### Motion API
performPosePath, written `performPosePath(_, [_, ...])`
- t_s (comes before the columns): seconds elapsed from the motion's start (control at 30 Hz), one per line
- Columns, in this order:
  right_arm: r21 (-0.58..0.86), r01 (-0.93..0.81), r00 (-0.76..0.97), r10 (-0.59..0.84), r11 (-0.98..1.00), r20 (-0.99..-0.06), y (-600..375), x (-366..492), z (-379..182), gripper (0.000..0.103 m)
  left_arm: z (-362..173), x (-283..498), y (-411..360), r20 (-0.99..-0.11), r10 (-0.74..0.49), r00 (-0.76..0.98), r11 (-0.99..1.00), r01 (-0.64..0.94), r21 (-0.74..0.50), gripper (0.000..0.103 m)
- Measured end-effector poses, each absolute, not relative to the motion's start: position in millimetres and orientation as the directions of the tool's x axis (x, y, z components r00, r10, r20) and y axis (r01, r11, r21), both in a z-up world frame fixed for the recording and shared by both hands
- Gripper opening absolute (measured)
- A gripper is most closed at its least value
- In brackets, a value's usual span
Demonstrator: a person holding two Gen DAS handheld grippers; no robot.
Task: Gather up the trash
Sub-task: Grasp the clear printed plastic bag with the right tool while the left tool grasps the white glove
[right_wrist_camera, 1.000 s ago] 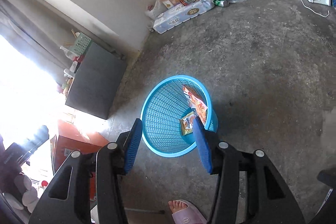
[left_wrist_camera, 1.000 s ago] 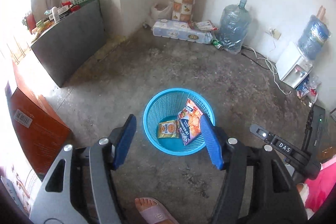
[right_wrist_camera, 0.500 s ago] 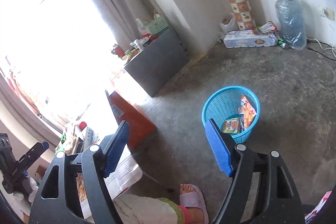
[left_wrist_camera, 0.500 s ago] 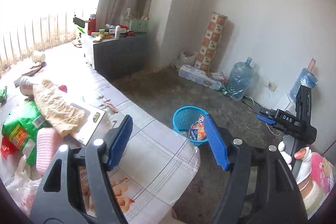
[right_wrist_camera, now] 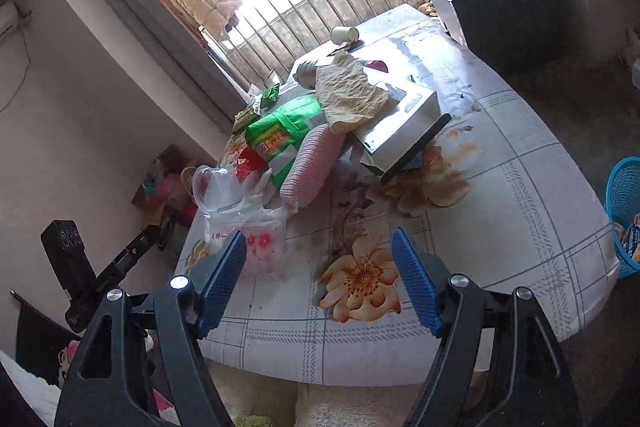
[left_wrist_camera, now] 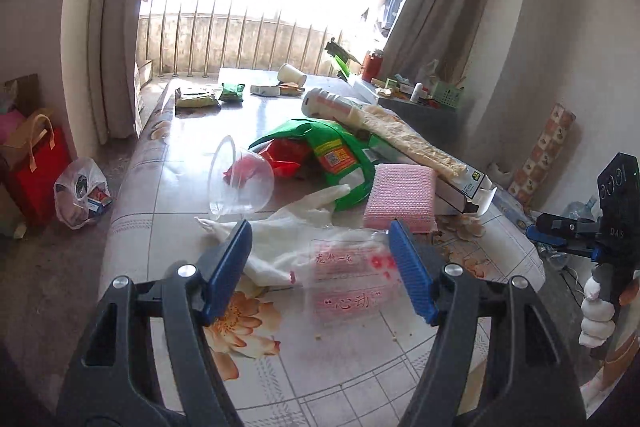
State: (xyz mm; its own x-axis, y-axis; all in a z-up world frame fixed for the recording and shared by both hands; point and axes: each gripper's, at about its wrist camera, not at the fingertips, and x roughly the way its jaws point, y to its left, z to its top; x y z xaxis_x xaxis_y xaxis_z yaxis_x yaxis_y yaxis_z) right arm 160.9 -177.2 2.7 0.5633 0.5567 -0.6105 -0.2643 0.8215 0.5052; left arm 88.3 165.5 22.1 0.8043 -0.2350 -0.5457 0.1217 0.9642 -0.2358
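Two claws hang empty over the cluttered desk [left_wrist_camera: 132, 227], so the job looks barely begun: a couple of wrappers already lie in the blue mesh wastebasket [right_wrist_camera: 624, 211] that stands on the floor past the desk's far right corner in the right wrist view, while most of the litter is not yet picked up.

Both sets of jaws have just been opening and now stand wide, with nothing between them. The left claw [left_wrist_camera: 320, 269] points down at a clear plastic bag with red printing [left_wrist_camera: 348, 283], which lies flat on the flowered cloth right ahead of its fingertips; this looks the likeliest next pick. The right claw [right_wrist_camera: 318, 277] hovers above a bare patch of cloth near the desk's front edge, the same bag just off its left fingertip.

What remains, by my judgement: a clear plastic cup [left_wrist_camera: 240, 183] tipped on its side, a crumpled white plastic bag [left_wrist_camera: 280, 231], a red wrapper [left_wrist_camera: 284, 155], a green packet [left_wrist_camera: 336, 155], small packets near the window end, and a toppled paper cup [left_wrist_camera: 292, 73]. Whether the pink sponge cloth [left_wrist_camera: 402, 195] and the long white box [right_wrist_camera: 400, 123] count as trash I cannot tell.

On the floor at the left sits a knotted plastic bag [left_wrist_camera: 80, 193] holding small items I cannot make out.
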Motion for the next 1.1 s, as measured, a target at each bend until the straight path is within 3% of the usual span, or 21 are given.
performPosePath(0.13, [0.305, -0.537, 0.464, 0.577, 0.787, -0.673, -90.7, 168.2, 11.7, 0.075, 11.9, 101.1, 191.3, -0.566, -0.227, 0.792, 0.957, 0.074, -0.281, 0.066])
performPosePath(0.2, [0.175, -0.659, 0.435, 0.561, 0.731, -0.704, -54.2, 165.5, 11.8, 0.086, 6.6, 109.8, 197.8, -0.577, -0.230, 0.783, 0.952, 0.059, -0.300, 0.064])
performPosePath(0.23, [0.111, -0.709, 0.428, 0.550, 0.697, -0.718, -36.4, 165.7, 10.6, 0.086, 2.9, 115.8, 199.6, -0.592, -0.228, 0.773, 0.952, 0.049, -0.302, 0.063])
performPosePath(0.37, [-0.024, -0.799, 0.394, 0.493, 0.601, -0.776, 13.4, 180.5, -5.0, 0.086, -21.8, 137.5, 211.3, -0.671, -0.249, 0.699, 0.934, -0.010, -0.357, 0.054])
performPosePath(0.47, [-0.008, -0.818, 0.337, 0.468, 0.576, -0.817, 27.5, 203.5, -26.4, 0.086, -41.5, 150.4, 218.6, -0.694, -0.335, 0.637, 0.880, -0.052, -0.472, 0.047])
performPosePath(0.53, [0.004, -0.824, 0.306, 0.451, 0.567, -0.838, 31.8, 211.5, -37.3, 0.086, -50.4, 155.9, 218.3, -0.714, -0.342, 0.610, 0.871, -0.080, -0.485, 0.041])
performPosePath(0.63, [0.014, -0.833, 0.282, 0.448, 0.552, -0.849, 31.6, 211.1, -43.6, 0.086, -57.5, 160.0, 214.2, -0.735, -0.320, 0.598, 0.886, -0.086, -0.455, 0.028])
performPosePath(0.77, [0.036, -0.838, 0.261, 0.459, 0.544, -0.849, 29.5, 204.3, -41.7, 0.086, -58.1, 159.3, 202.3, -0.754, -0.266, 0.600, 0.927, -0.055, -0.370, 0.019])
performPosePath(0.93, [0.125, -0.789, 0.248, 0.498, 0.601, -0.831, 19.6, 222.1, -37.3, 0.086, -57.9, 153.5, 191.7, -0.750, -0.218, 0.624, 0.953, -0.028, -0.300, 0.009])
performPosePath(1.1, [0.156, -0.751, 0.236, 0.480, 0.642, -0.845, 17.9, 242.8, -43.0, 0.084, -56.1, 148.2, 184.1, -0.743, -0.190, 0.642, 0.968, -0.003, -0.250, 0.006])
